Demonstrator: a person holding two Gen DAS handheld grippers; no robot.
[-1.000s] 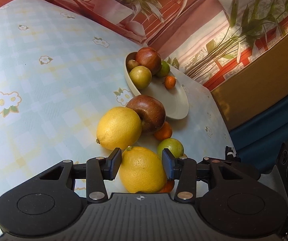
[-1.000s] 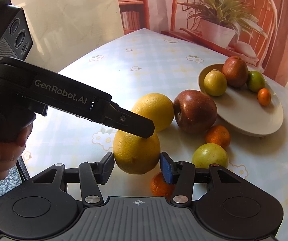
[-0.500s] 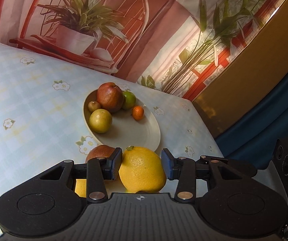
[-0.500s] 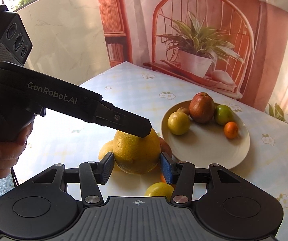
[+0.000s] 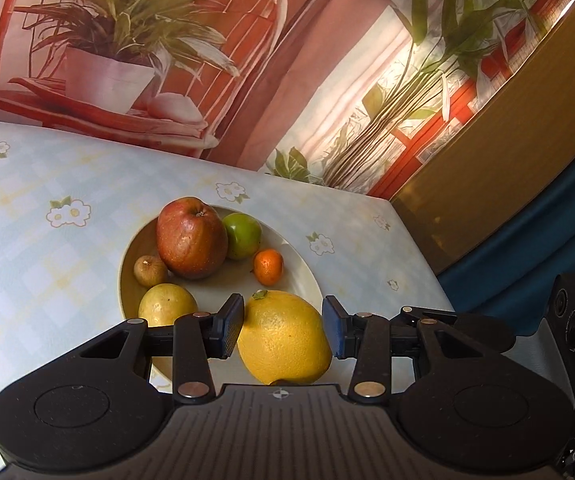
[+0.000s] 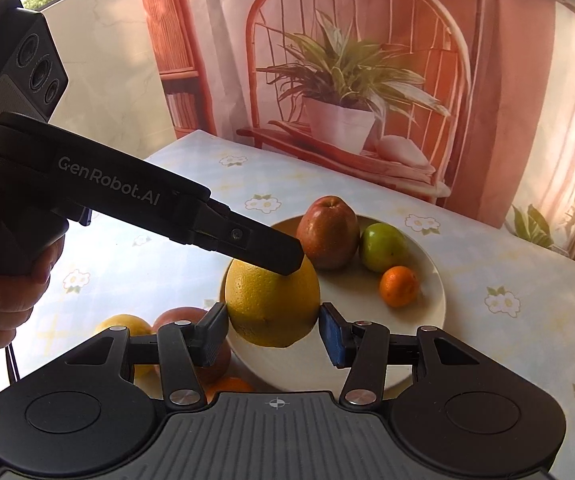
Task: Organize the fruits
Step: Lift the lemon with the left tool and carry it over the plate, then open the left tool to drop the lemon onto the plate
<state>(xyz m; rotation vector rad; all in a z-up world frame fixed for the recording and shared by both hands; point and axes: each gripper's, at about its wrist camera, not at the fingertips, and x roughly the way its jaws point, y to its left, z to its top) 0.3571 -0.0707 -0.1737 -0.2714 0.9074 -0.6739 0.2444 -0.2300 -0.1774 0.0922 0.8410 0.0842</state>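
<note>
A large yellow citrus hangs over the near rim of the cream plate, held from two sides. My left gripper is shut on it, both pads against its flanks. My right gripper is also shut on the same citrus, with a left finger lying across its top. On the plate sit a red apple, a green fruit, a small orange, a small brown fruit and a yellow-green fruit.
Loose on the flowered tablecloth, near left of the plate, lie another yellow citrus, a red apple and a small orange. A person's hand grips the left tool. A printed backdrop stands behind the table; the table's right edge is close.
Both grippers have lifted the yellow citrus out of the loose fruit and carried it up and forward, so it now hangs over the plate's near rim.
</note>
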